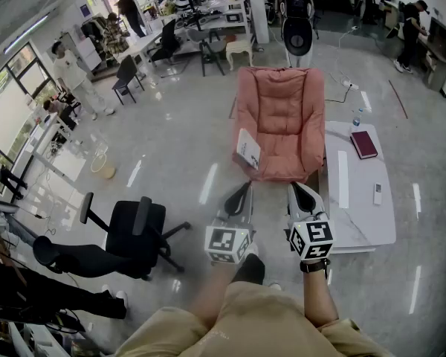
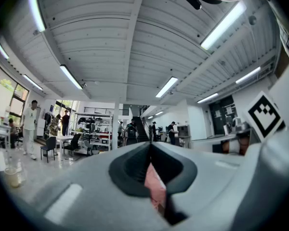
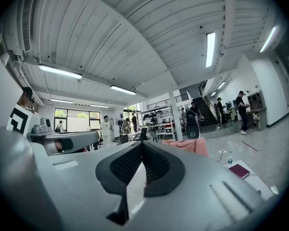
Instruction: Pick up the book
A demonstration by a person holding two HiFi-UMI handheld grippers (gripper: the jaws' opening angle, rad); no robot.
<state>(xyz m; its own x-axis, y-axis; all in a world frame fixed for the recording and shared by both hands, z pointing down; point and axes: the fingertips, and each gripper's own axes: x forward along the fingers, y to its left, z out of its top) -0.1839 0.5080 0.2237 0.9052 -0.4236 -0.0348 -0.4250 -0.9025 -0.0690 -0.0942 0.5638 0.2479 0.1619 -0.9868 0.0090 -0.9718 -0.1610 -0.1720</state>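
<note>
The approach seems in hand: left tongs [image 1: 242,192] and right tongs [image 1: 297,192], both closed and empty, hang well apart from the red book [image 1: 363,144] on the tabletop [image 1: 357,214]; next, reach rightward and open one.

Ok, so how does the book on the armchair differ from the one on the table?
Colour: the armchair book has a pale cover, while the table book is dark red.
Pose: the armchair book leans tilted at the left side of the pink armchair, while the table book lies flat on the white table.
Shared: both look closed, and nothing is touching either.
</note>
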